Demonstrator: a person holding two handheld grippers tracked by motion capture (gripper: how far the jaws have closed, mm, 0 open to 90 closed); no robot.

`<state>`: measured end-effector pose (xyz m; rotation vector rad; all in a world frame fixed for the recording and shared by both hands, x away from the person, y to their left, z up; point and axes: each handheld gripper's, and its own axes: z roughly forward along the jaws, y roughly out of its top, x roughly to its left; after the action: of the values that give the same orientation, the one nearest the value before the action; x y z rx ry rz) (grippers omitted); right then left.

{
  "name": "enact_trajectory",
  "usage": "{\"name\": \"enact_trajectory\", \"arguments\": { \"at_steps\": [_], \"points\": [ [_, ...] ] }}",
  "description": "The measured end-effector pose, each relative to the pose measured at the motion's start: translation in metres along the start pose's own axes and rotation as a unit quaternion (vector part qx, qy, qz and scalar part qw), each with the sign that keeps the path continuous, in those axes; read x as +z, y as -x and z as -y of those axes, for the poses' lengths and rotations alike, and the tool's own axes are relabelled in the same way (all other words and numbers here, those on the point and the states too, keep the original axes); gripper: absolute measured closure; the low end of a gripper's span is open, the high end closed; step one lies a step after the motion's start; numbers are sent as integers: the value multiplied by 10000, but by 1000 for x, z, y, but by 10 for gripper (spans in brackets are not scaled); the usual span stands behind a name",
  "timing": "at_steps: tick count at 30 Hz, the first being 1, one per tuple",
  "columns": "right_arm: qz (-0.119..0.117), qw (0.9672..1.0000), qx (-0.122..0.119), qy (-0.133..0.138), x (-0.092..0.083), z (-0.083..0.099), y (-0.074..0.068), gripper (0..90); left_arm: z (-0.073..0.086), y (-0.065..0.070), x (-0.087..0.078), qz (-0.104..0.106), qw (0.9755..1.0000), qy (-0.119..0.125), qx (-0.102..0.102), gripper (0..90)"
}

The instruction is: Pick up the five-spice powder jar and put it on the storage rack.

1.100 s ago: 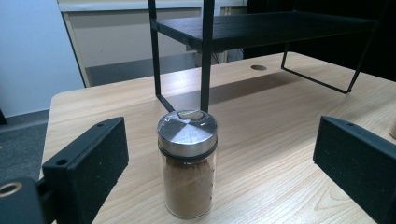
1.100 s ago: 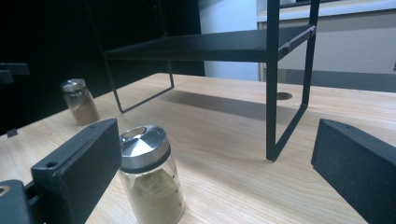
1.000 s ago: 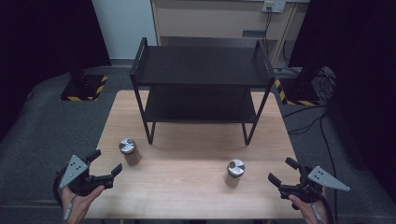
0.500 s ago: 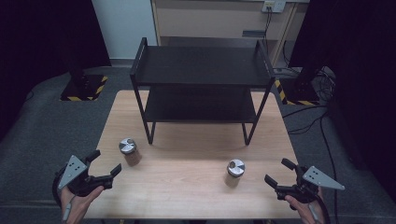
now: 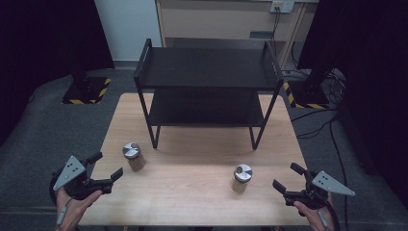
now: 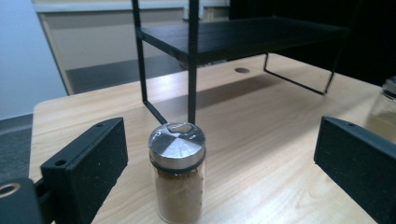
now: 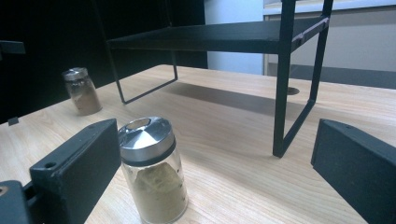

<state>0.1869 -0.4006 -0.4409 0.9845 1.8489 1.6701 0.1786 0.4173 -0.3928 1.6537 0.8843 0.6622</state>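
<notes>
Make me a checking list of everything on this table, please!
Surface: wooden table, bare around the things on it.
Job's things: left spice jar and right spice jar, both upright with silver lids, brown powder inside.
Clutter: black two-level rack at the back, shelves bare.
Grippers: left gripper open, facing the left jar; right gripper open, facing the right jar; neither touches.
Cables: loose ones on the floor, right of the table.
Surroundings: grey floor, dark curtains.
</notes>
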Motion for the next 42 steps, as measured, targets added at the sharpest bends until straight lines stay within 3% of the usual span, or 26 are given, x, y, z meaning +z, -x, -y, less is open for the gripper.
{"name": "enact_trajectory", "arguments": {
  "at_steps": [3, 9, 30, 42],
  "points": [
    [-3, 10000, -5, 32, 0, 0, 0, 22, -8, -5, -2, 87, 9999, -90, 33, 9],
    [-4, 10000, -18, -1, 0, -1, -1, 23, -14, -17, -10, 253, 9996, -35, -86, 11],
    [4, 10000, -9, -23, 1, -1, -1, 25, -60, -47, -27, 334, 9977, -581, 84, 9],
    [53, 10000, -18, -28, 1, -1, -2, 30, -71, -59, -13, 398, 9946, -953, 92, 11]
  ]
}}
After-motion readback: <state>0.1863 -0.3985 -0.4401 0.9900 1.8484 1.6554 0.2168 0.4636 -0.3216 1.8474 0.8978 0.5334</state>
